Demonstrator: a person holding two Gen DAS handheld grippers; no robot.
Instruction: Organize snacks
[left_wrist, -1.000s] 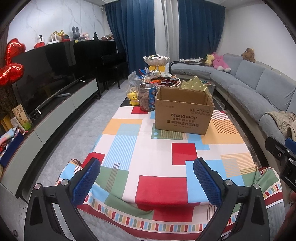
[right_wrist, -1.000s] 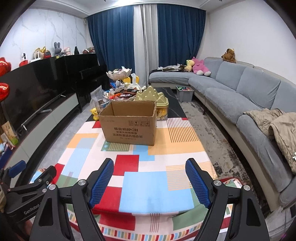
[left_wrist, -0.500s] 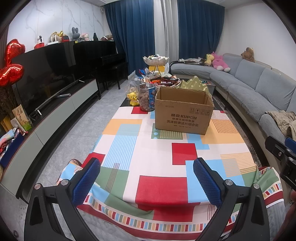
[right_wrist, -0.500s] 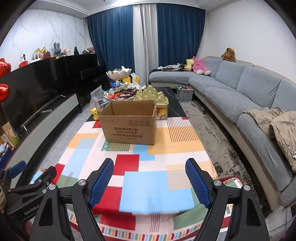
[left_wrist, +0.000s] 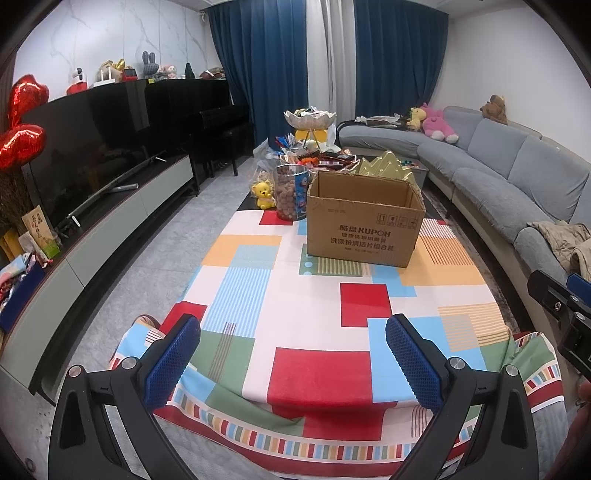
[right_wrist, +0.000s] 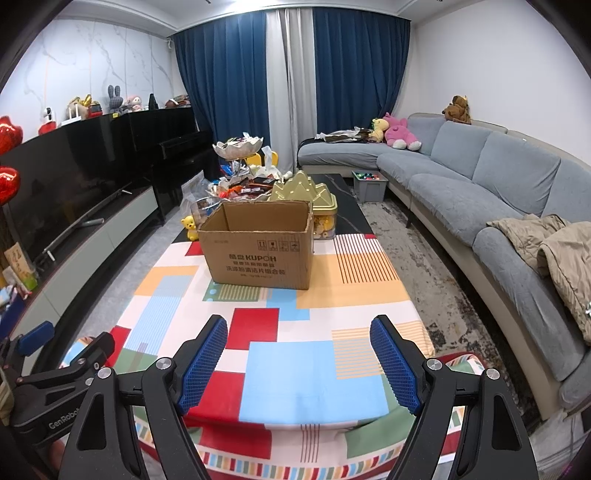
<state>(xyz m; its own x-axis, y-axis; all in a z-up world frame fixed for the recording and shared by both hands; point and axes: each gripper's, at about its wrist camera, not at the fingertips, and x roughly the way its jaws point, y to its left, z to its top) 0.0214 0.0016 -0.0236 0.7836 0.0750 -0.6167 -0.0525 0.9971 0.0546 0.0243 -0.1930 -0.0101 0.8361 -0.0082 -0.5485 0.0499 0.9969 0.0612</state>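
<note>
While both units hover over the near edge of the bench (left_wrist: 317, 280), the scene reads as follows:
Left hand-held gripper (left_wrist: 293, 363): jaws spread wide, nothing between the blue pads (left_wrist: 173, 360), pointing down toward the patterned cloth (left_wrist: 321, 373)
Right hand-held gripper (right_wrist: 299, 363): jaws spread wide, nothing between them, held just right of the left unit
Cardboard box (right_wrist: 260, 245): stands upright on the cloth toward the far half of the bench, top flaps open; contents cannot be seen
Snacks (right_wrist: 243, 186): heaped wrappers piled behind the box at the far end of the bench, well apart from both units
Clear jar (left_wrist: 291, 192): stands just beside the box's left rear corner, filled with brown pieces
Gold-lidded container (right_wrist: 312, 194): behind the box's right rear corner, touching or nearly so
Yellow bear figure (left_wrist: 263, 194): left of the jar
Tiered dish (right_wrist: 238, 147): rises above the pile
Sofa (right_wrist: 480, 184): grey, along the right side
</note>
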